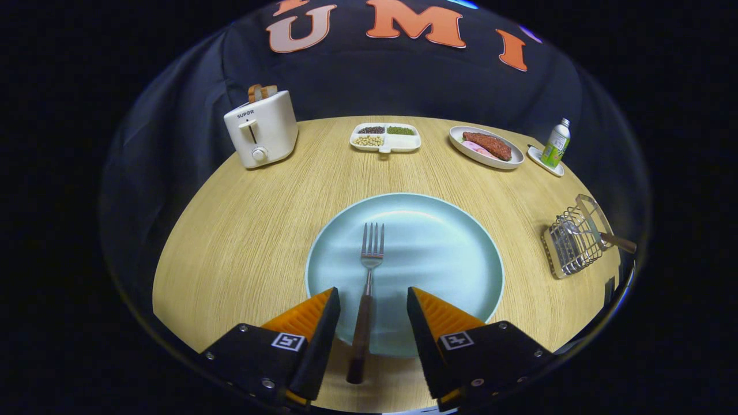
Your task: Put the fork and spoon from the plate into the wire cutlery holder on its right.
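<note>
In the gripper view, the gripper was open, its two fingers spread apart on both sides of the fork, not touching it. The fork lay on the plate, with its handle reaching over the near rim onto the table. The spoon was already in the wire holder, to the right of the plate. A toaster stood well beyond.

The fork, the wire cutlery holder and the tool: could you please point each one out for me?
fork (365, 288), gripper view, on the neck above its dark handle.
wire cutlery holder (568, 245), gripper view, on its wire side.
tool (372, 302), gripper view, midway between its open fingertips, astride the fork.
</note>
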A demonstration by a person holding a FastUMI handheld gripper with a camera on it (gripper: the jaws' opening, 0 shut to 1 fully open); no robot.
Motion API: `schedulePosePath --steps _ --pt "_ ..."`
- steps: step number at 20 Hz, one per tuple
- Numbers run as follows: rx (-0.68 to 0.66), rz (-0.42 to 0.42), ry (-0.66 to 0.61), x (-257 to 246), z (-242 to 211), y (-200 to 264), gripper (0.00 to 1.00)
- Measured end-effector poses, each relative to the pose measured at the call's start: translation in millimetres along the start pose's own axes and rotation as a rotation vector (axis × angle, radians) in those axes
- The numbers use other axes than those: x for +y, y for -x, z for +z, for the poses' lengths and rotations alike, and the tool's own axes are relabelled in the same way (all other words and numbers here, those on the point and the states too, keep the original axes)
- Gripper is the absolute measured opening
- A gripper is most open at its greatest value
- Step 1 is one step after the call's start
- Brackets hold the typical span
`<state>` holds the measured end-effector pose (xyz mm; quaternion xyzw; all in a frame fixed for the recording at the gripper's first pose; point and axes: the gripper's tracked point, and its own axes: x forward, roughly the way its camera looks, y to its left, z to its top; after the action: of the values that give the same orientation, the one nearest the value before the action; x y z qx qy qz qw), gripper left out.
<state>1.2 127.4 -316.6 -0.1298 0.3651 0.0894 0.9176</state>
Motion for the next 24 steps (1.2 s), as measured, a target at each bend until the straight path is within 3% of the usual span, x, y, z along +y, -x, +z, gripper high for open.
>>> schedulePosePath --steps 5,8,11,15,24 --pt "0.029 0.015 -0.013 7 -9 -11 0.28" --pt "0.034 0.028 -0.018 6 -10 -9 0.11" --pt "0.046 0.034 -0.035 0 -7 -1 0.05" --pt "0.036 0.044 -0.059 -26 12 22 0.05" --pt "0.081 -0.023 -0.078 -162 56 95 0.05"
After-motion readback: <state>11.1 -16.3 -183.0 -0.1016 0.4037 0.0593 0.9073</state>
